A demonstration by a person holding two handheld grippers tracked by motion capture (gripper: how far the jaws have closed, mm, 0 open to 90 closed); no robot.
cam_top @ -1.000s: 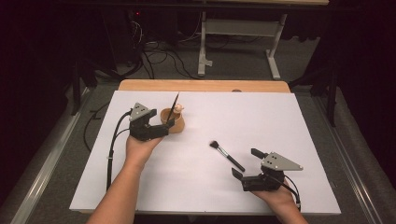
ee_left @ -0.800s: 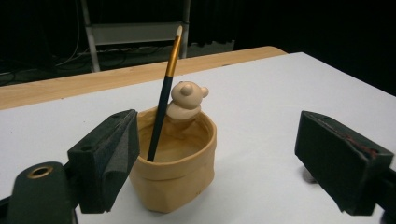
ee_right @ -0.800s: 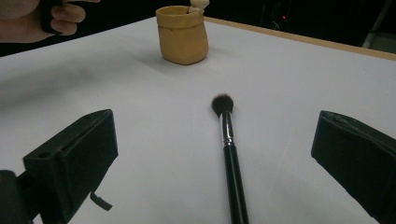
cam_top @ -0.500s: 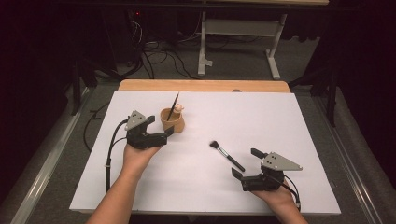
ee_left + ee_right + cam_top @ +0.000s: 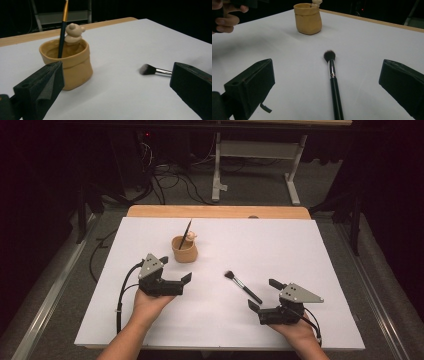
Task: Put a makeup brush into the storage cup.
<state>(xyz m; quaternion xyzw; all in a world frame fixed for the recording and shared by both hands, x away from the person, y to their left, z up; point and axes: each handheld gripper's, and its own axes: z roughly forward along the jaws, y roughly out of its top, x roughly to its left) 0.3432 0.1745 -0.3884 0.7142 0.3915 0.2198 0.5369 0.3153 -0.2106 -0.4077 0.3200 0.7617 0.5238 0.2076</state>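
Observation:
A tan sack-shaped cup (image 5: pixel 184 251) (image 5: pixel 72 65) (image 5: pixel 308 18) with a small figure on its rim stands on the white sheet (image 5: pixel 310 250), and a thin dark brush (image 5: pixel 186 232) (image 5: pixel 62 32) leans inside it. My left gripper (image 5: pixel 176 269) (image 5: pixel 117 75) is just in front and to the left of the cup; its jaws have just been opening and nothing is between them. A black makeup brush (image 5: pixel 243 287) (image 5: pixel 151 70) (image 5: pixel 333 85) lies flat, bristles toward the cup. My right gripper (image 5: pixel 264 294) (image 5: pixel 328 67) rests open near the handle end, apart from it.
The white sheet covers a wooden tabletop whose far edge (image 5: pixel 215 211) shows at the back. Beyond it are floor cables (image 5: pixel 165 175) and a metal desk frame (image 5: pixel 255 155). The hand on the left gripper (image 5: pixel 227 17) appears at the top left of the right gripper view.
The left gripper has drawn back from the cup toward the near left and its jaws have widened. The cup, both brushes and the right gripper have stayed put.

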